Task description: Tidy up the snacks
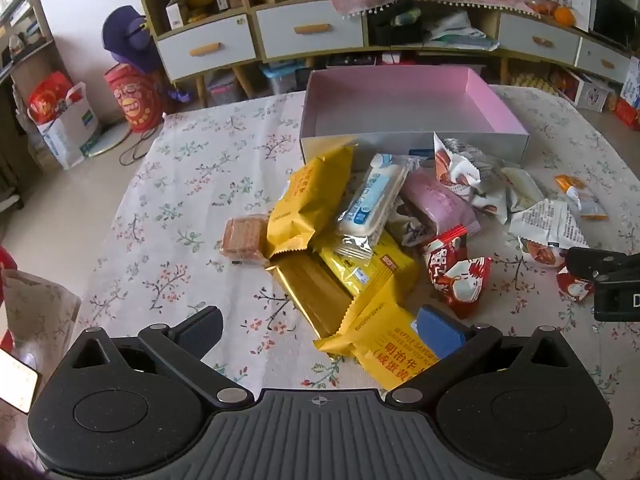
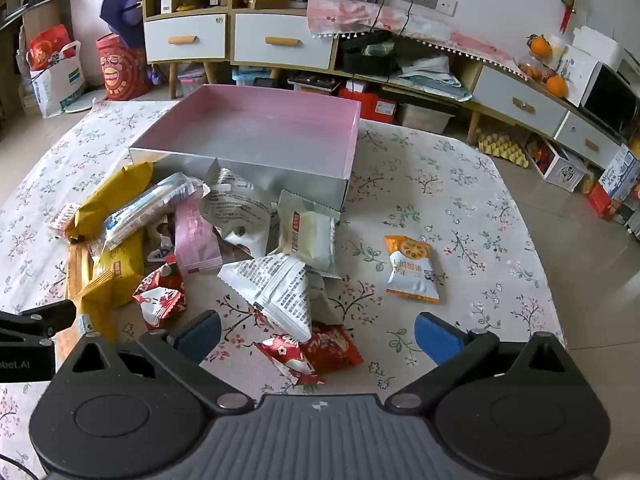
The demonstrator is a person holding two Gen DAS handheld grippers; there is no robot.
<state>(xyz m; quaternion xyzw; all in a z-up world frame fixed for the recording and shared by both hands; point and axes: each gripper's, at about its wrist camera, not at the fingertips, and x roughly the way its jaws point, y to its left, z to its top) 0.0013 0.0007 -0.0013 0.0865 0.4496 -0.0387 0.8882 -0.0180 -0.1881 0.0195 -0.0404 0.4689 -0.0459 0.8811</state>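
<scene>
A pile of snack packets lies on the floral tablecloth [image 1: 180, 208] in front of an empty pink-lined box [image 1: 400, 100], which also shows in the right wrist view [image 2: 260, 128]. My left gripper [image 1: 320, 332] is open and empty, low over the near yellow waffle packet [image 1: 384, 340] and a gold packet [image 1: 312, 292]. My right gripper [image 2: 318, 334] is open and empty, just above a red packet [image 2: 320, 352] and a white triangular packet [image 2: 280, 288]. An orange-and-white packet [image 2: 412, 268] lies alone to the right. The right gripper's body shows at the left wrist view's right edge [image 1: 612, 284].
Further packets in the pile: a blue-white one [image 1: 372, 196], a pink one [image 1: 436, 204], a red one [image 1: 456, 272] and a clear-wrapped wafer [image 1: 244, 238]. Cabinets with drawers [image 2: 280, 40] and bags on the floor [image 1: 64, 120] stand beyond the table.
</scene>
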